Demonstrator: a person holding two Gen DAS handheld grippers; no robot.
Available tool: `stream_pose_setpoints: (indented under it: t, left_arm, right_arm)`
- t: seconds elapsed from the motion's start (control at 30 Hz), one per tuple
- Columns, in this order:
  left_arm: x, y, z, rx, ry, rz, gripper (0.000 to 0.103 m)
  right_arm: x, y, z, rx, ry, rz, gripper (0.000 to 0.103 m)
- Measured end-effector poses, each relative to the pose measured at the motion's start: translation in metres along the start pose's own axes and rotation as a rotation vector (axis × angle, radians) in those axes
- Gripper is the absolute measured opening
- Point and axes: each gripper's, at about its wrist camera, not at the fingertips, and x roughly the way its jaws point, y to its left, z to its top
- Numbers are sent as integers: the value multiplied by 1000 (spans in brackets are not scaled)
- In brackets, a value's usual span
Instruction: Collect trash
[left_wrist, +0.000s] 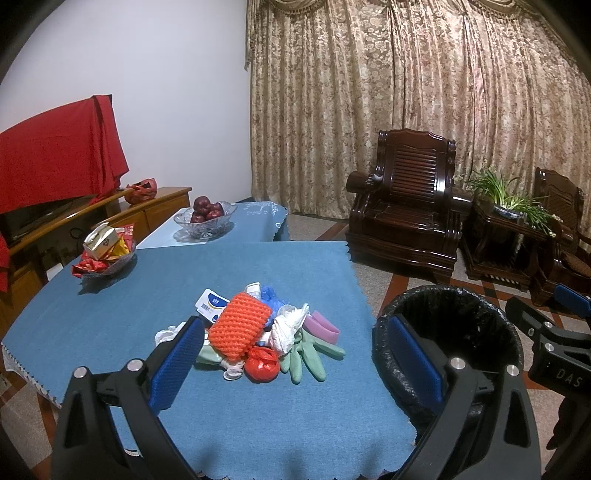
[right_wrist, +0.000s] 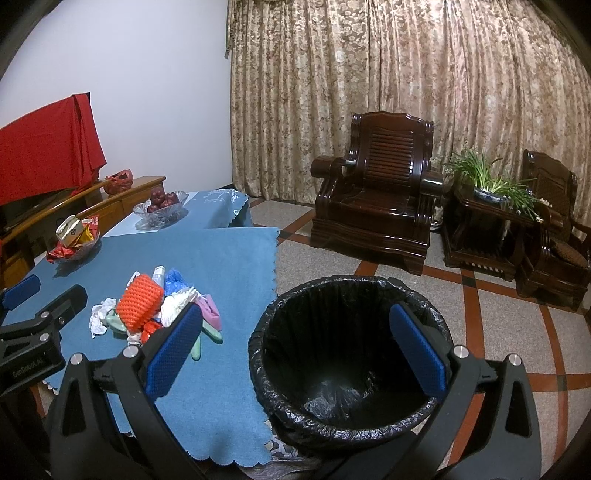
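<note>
A pile of trash lies on the blue tablecloth (left_wrist: 129, 314): an orange knitted pad (left_wrist: 240, 328), a red crumpled bag (left_wrist: 261, 363), green gloves (left_wrist: 306, 356), white plastic (left_wrist: 288, 326), a pink piece (left_wrist: 322, 326), a blue wad (left_wrist: 271, 295) and a white-blue packet (left_wrist: 212, 304). The pile also shows in the right wrist view (right_wrist: 144, 306). A bin with a black liner (right_wrist: 351, 354) stands on the floor right of the table; it also shows in the left wrist view (left_wrist: 447, 332). My left gripper (left_wrist: 295, 363) is open and empty just before the pile. My right gripper (right_wrist: 295, 347) is open and empty over the bin's near rim.
A glass dish of snack packets (left_wrist: 105, 254) sits at the table's far left. A glass bowl of apples (left_wrist: 205, 218) stands on the table behind. Dark wooden armchairs (left_wrist: 406, 206) and a potted plant (left_wrist: 509, 199) stand by the curtain. A wooden cabinet (left_wrist: 110, 214) lines the left wall.
</note>
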Motion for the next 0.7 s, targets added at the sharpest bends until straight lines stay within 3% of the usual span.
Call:
stream_pose_setpoints:
  t: [0.7]
  left_arm:
    - [0,-1,0,0,2,0,97]
  right_arm:
    - [7,6,-9,2,4,1,98]
